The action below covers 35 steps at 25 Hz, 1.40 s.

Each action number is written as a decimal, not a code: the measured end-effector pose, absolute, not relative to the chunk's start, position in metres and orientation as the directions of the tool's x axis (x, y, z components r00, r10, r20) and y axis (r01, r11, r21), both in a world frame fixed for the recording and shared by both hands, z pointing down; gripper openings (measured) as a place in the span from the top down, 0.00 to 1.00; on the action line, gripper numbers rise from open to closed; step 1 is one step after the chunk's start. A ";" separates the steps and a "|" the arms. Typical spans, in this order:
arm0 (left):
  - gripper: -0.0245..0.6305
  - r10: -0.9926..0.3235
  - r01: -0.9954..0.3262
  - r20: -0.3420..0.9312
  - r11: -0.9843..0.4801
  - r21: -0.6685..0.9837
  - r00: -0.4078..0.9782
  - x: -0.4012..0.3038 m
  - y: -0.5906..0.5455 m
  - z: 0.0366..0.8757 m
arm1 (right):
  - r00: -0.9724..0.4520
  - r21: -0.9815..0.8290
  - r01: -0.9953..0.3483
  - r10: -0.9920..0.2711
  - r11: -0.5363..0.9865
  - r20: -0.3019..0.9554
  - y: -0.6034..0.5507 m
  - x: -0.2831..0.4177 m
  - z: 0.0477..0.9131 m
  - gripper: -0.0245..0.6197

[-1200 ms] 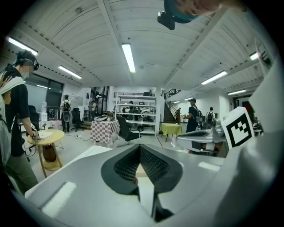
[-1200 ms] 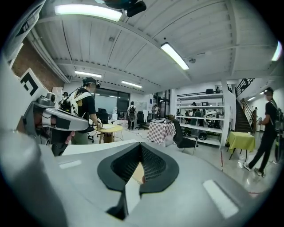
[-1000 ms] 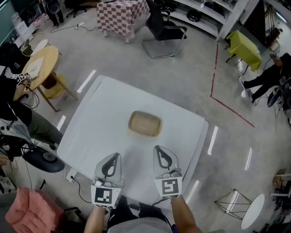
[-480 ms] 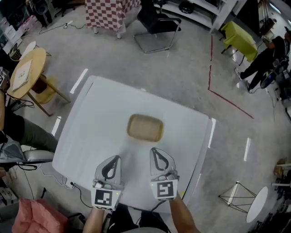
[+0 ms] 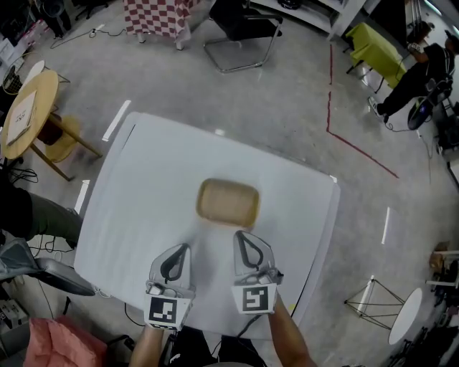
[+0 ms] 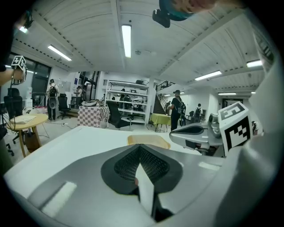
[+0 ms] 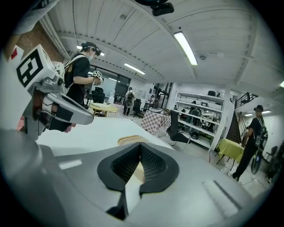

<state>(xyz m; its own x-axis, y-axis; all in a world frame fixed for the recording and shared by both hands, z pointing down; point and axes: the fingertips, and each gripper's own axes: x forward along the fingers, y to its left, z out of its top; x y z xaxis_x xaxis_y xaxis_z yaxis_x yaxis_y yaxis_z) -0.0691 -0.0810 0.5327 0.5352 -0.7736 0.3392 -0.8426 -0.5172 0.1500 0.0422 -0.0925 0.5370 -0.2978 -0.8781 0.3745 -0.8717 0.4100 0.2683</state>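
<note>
Wooden tray [image 5: 228, 201]: a tan rounded rectangle, lying flat with its hollow side up near the middle of the surface, with bare white top on every side.
Surface: [image 5: 136, 193] a white square top with rounded corners, set at a slant in the head view. It carries only the tray.
Room: a large workshop hall with a grey concrete floor [image 5: 287, 93] that has a red tape line [image 5: 344, 140] running across it. A round wooden table [image 5: 21, 115] stands at the left, with a checkered table [image 5: 154, 14] and a black chair [image 5: 240, 21] beyond the surface. A yellow-green cloth [image 5: 376, 46] is at the far right beside a person [image 5: 423, 68]. Metal shelves [image 6: 131, 95] line the back wall under strip lights [image 6: 126, 40].
Tray's long axis: it runs left to right across the head view, with the right end a little nearer the person. One long side faces both claws.
Left claw [image 5: 179, 251]: it is over the near part of the surface, short of the tray and apart from it. Its pads are pressed together with nothing between them [image 6: 140, 148].
Right claw [image 5: 244, 238]: it is just beside the left one and closer to the tray, its tip near the tray's near long edge but not touching. Its pads are pressed together on nothing [image 7: 140, 148].
Tray in the gripper views: it shows low and flat just past each closed tip [image 6: 148, 140] [image 7: 131, 140].
</note>
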 end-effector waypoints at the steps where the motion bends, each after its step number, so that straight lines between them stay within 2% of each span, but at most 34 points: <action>1: 0.94 -0.772 -0.842 0.343 -0.519 0.147 0.535 -0.071 -0.082 0.538 | -0.291 0.287 -0.865 -0.877 0.412 0.382 -0.094 0.041 0.541 0.95; 4: 0.94 -0.770 -0.845 0.353 -0.512 0.155 0.531 -0.077 -0.085 0.546 | -0.265 0.347 -0.842 -0.876 0.414 0.403 -0.097 0.036 0.549 0.95; 8: 0.94 -0.772 -0.848 0.355 -0.504 0.166 0.528 -0.077 -0.085 0.548 | -0.247 0.437 -0.785 -0.869 0.439 0.429 -0.097 0.029 0.555 0.85; 10: 0.94 -0.772 -0.849 0.357 -0.501 0.166 0.525 -0.080 -0.086 0.550 | -0.232 0.485 -0.747 -0.862 0.455 0.451 -0.098 0.025 0.561 0.76; 12: 0.94 -0.773 -0.852 0.361 -0.496 0.169 0.522 -0.086 -0.088 0.552 | -0.220 0.519 -0.716 -0.856 0.467 0.467 -0.102 0.019 0.568 0.64; 17: 0.94 -0.780 -0.860 0.363 -0.478 0.179 0.509 -0.092 -0.086 0.555 | -0.170 0.608 -0.632 -0.851 0.481 0.497 -0.105 0.017 0.582 0.46; 21: 0.94 -0.786 -0.865 0.363 -0.468 0.183 0.501 -0.094 -0.084 0.561 | -0.118 0.673 -0.563 -0.853 0.480 0.509 -0.107 0.019 0.596 0.43; 28: 0.94 -0.780 -0.864 0.374 -0.475 0.167 0.502 -0.103 -0.089 0.566 | -0.094 0.691 -0.525 -0.842 0.496 0.532 -0.119 0.014 0.606 0.43; 35: 0.94 -0.784 -0.868 0.372 -0.463 0.182 0.496 -0.110 -0.090 0.566 | -0.061 0.721 -0.499 -0.849 0.481 0.525 -0.122 0.012 0.607 0.54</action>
<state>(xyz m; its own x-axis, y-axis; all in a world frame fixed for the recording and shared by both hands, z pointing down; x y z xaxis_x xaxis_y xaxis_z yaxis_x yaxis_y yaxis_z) -0.1097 -0.0901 0.5660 0.4965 -0.7841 0.3723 -0.8676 -0.4627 0.1825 0.0125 -0.1223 0.6071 -0.0609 -0.8491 0.5248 -0.4990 0.4812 0.7207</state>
